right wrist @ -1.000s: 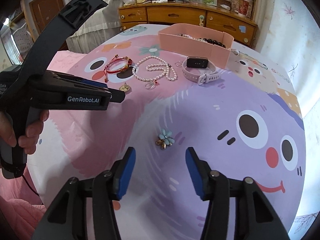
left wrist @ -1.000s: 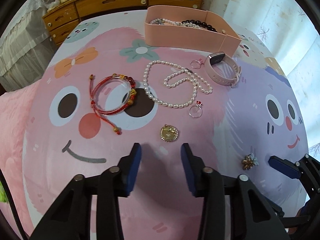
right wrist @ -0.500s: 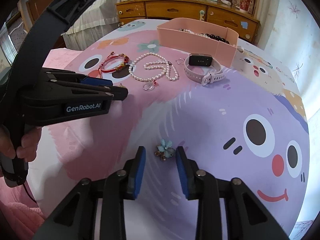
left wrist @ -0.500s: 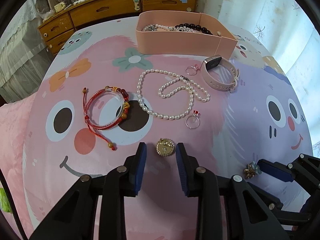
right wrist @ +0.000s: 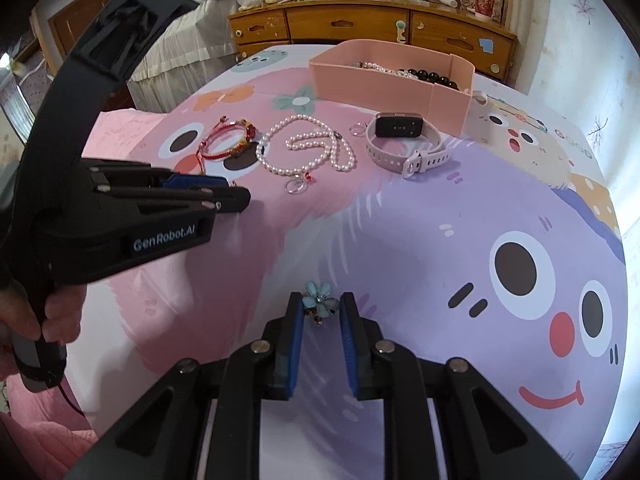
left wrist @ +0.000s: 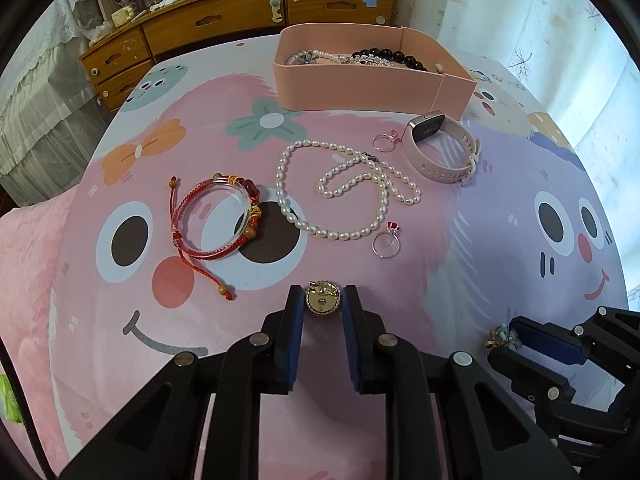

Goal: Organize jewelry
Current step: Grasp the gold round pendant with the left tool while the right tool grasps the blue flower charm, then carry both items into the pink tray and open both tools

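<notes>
My left gripper was closing on the round gold pendant lying on the cartoon bedspread, both blue pads touching its rim. My right gripper was closing too, its pads against the blue flower brooch. The pink box stood well beyond.

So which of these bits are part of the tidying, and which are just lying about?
Part of the job: gold medallion, flower brooch, pearl necklace, red bracelet, two rings, pink watch, pink box.

Lying about: wooden dresser and its clutter.
</notes>
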Action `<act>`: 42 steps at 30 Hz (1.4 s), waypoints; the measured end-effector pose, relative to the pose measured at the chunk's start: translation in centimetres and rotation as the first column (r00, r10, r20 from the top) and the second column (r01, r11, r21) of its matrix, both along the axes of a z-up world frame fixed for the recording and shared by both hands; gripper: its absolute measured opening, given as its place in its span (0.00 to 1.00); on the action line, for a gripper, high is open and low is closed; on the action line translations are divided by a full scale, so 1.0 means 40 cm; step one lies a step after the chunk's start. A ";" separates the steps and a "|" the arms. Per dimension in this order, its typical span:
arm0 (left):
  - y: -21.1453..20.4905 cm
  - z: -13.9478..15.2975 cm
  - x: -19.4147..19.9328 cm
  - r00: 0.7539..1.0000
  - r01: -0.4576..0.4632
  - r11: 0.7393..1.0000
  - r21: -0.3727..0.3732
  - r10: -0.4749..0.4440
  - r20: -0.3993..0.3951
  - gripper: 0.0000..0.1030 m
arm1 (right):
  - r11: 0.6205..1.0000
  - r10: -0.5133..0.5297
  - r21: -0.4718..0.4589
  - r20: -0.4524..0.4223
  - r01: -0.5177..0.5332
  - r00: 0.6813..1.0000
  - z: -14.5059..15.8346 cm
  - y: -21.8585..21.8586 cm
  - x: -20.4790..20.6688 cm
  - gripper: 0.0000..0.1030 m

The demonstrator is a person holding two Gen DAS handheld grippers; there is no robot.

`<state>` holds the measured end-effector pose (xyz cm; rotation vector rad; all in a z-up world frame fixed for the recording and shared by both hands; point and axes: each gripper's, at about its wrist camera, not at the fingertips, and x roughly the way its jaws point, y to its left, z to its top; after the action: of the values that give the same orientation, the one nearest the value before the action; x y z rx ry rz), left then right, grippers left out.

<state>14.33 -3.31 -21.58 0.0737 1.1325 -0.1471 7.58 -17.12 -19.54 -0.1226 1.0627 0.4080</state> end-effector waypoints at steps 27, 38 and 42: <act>-0.028 0.219 0.111 0.983 -0.087 0.995 -0.040 0.092 0.159 0.17 | 0.989 -0.136 0.083 0.179 0.123 0.974 0.160 -0.096 0.227 0.18; -0.068 0.273 0.222 0.966 -0.086 0.995 -0.049 0.096 0.239 0.17 | 0.984 -0.161 0.106 0.225 0.140 0.961 0.186 -0.110 0.320 0.18; -0.077 0.271 0.263 0.965 -0.082 0.995 -0.050 0.092 0.247 0.17 | 0.981 -0.176 0.127 0.237 0.149 0.955 0.192 -0.117 0.363 0.18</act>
<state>24.83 -6.40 -10.73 0.0073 0.8792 -0.0789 22.12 -21.78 -11.85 0.0114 0.7960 0.2914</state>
